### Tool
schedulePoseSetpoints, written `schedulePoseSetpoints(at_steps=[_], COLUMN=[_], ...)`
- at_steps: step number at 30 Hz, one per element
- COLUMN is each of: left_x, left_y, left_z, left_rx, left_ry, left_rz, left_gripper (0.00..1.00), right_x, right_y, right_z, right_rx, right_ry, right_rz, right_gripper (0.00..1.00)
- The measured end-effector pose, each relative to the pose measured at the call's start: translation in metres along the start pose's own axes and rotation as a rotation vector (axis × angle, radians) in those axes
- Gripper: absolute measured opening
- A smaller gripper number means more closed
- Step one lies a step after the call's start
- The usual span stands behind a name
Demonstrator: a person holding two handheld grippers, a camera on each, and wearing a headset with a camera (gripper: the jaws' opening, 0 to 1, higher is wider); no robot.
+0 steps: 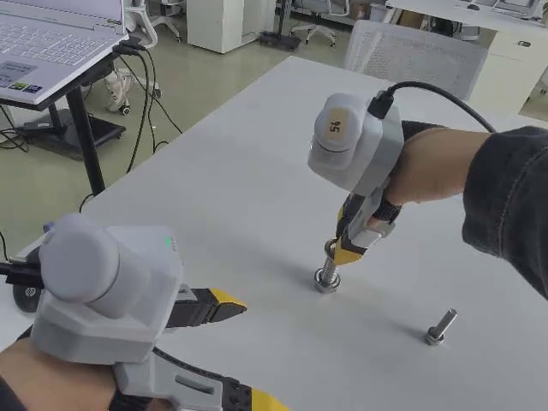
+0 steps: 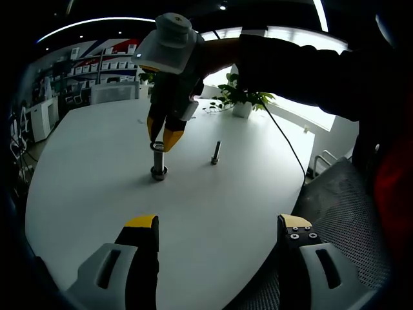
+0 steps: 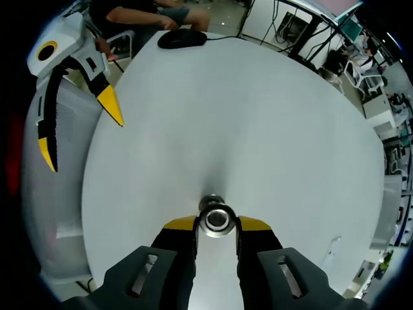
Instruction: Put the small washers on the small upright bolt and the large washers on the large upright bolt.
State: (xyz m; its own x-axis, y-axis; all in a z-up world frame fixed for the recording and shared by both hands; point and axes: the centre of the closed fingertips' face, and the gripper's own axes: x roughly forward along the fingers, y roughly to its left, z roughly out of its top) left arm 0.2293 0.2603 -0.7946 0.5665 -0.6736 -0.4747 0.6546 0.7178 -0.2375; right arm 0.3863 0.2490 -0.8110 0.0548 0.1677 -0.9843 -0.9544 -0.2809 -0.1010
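1. Worktop: white, carries both bolts.
2. Left tool: jaws wide apart, empty, low over the worktop's near side.
3. Right tool: clamped on a washer, directly above the large bolt.
4. Large bolt: upright.
5. Small bolt: upright, apart from the large bolt.
6. Washer: at the large bolt's tip. Step judged: threading it on. Next: centre the hole, then release.

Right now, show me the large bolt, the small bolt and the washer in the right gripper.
large bolt (image 1: 328, 269), head view, lower shaft above the base.
small bolt (image 1: 442, 326), head view, middle of its shaft.
washer (image 3: 206, 222), right gripper view, left rim of the ring.
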Motion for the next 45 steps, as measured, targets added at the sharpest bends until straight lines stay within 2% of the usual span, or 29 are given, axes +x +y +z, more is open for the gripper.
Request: schedulePoseSetpoints(at_steps=[11,23,33,36,45], left_x=[0.0,0.0,-0.001,-0.001,-0.001], left_y=[0.0,0.001,0.004,0.004,0.005], left_z=[0.0,0.001,0.0,0.0,-0.002], left_rx=[-0.002,-0.009,-0.018,-0.02,-0.025], left_ry=[0.004,0.007,0.005,0.005,0.006], left_rz=[0.0,0.003,0.007,0.008,0.009], left_gripper=[0.74,0.74,0.74,0.74,0.74], right_x=[0.005,0.01,0.022,0.031,0.037], right_y=[-0.002,-0.001,0.0,-0.003,-0.004], right_z=[-0.001,-0.003,-0.003,-0.002,-0.004], right_rx=[0.01,0.009,0.005,0.004,0.006], right_ry=[-0.01,0.003,0.023,0.029,0.039], right_rz=[0.012,0.027,0.045,0.048,0.056], right_gripper=[0.24,0.24,0.24,0.24,0.24])
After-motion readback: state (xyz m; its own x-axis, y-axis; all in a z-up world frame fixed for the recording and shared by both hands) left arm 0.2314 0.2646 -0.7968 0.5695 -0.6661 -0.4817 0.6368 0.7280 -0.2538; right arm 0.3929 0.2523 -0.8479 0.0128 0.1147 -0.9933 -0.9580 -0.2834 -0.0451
